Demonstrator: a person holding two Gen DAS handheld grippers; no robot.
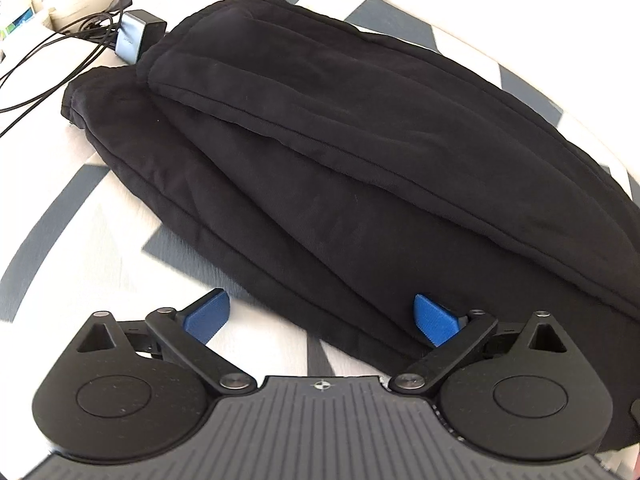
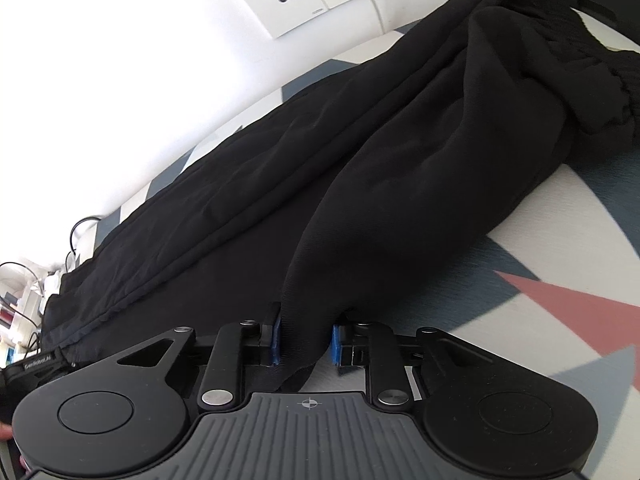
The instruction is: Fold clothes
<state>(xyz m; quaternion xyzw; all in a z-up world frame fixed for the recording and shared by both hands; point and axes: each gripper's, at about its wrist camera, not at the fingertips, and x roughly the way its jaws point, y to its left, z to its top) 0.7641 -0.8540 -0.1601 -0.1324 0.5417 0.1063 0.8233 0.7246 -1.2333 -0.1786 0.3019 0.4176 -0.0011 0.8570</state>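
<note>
Two grippers work one pair of black trousers [image 1: 320,152] spread long across a bed cover [image 1: 100,216] patterned in white, grey-blue and a patch of dull red. Little writing can be read: a small white label on a black strap at the left edge of the right wrist view is too blurred to make out, and the grey charger [image 1: 138,34] beyond the trousers' far end carries faint lettering I cannot read.

The trousers lie with one leg folded over the other, the hems toward the far left corner of the cover, next to the charger and a tangle of black cables [image 1: 52,64]. Their far side runs close along the white wall with its socket plates [image 2: 288,0], so there is scant room there. The near side of the cover is open, with bare patterned fabric to the left of the left gripper and to the right of the right one.

The left gripper [image 1: 324,316] is spread wide; its right blue pad lies against the near edge of the trousers and its left pad is over bare cover, with nothing pinched. The right gripper [image 2: 306,340] is clenched on a gathered fold of the trousers, the cloth drawn up taut between its blue pads from the near edge.
</note>
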